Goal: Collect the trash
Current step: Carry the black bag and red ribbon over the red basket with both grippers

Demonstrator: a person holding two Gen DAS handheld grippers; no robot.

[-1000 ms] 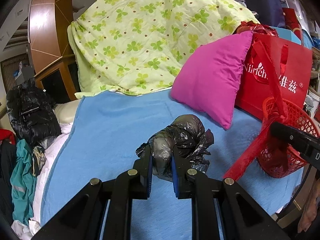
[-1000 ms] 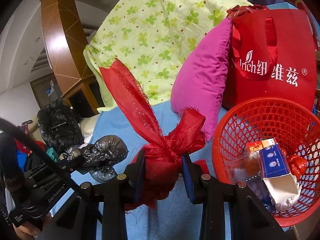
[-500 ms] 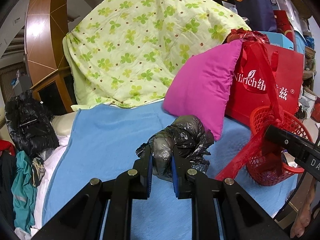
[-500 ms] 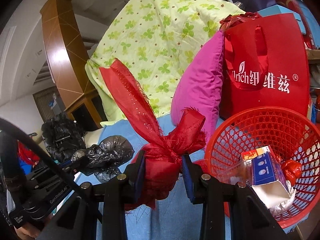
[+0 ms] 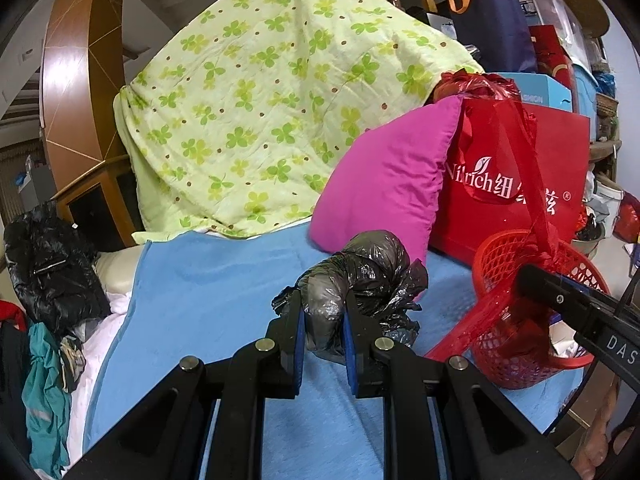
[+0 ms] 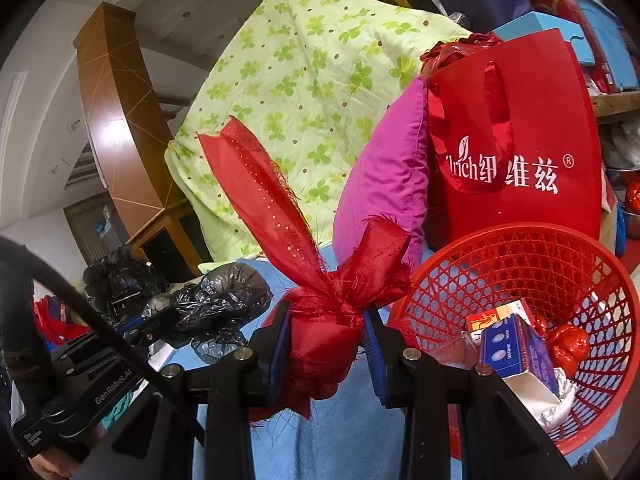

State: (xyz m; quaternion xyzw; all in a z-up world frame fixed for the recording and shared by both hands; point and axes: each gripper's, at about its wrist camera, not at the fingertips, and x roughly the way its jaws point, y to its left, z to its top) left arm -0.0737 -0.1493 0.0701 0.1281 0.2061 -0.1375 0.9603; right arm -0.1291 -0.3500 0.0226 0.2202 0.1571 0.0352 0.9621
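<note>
Trash items are in hand on both sides. Left gripper [image 5: 324, 322]: jaws closed tight on a crumpled black plastic bag [image 5: 360, 280], thin glossy film, wrinkled, bunched into a rounded lump with ragged loose ends; it is carried above the blue blanket [image 5: 208, 280], a soft, matte, finely napped cloth. Right gripper [image 6: 326, 336]: jaws nearly closed, pinching a red ribbon [image 6: 320, 292] at its knotted, bulbous part; the fabric is sheer and shiny with frayed edges, one flat dotted tail rising stiffly up and to the left.

Red basket [image 6: 520, 252]: round, rigid plastic lattice, open top, standing on the blanket just to the right of the ribbon. Inside lie a blue carton [image 6: 516, 350], a crumpled red foil wrapper [image 6: 566, 346] and a piece of clear packaging.

Behind: a smooth magenta pillow [image 5: 392, 184], leaning against a red non-woven tote bag [image 5: 520, 184] with white lettering; a quilted pale green bedcover [image 5: 272, 112] with clover print, draped over a tall mound
</note>
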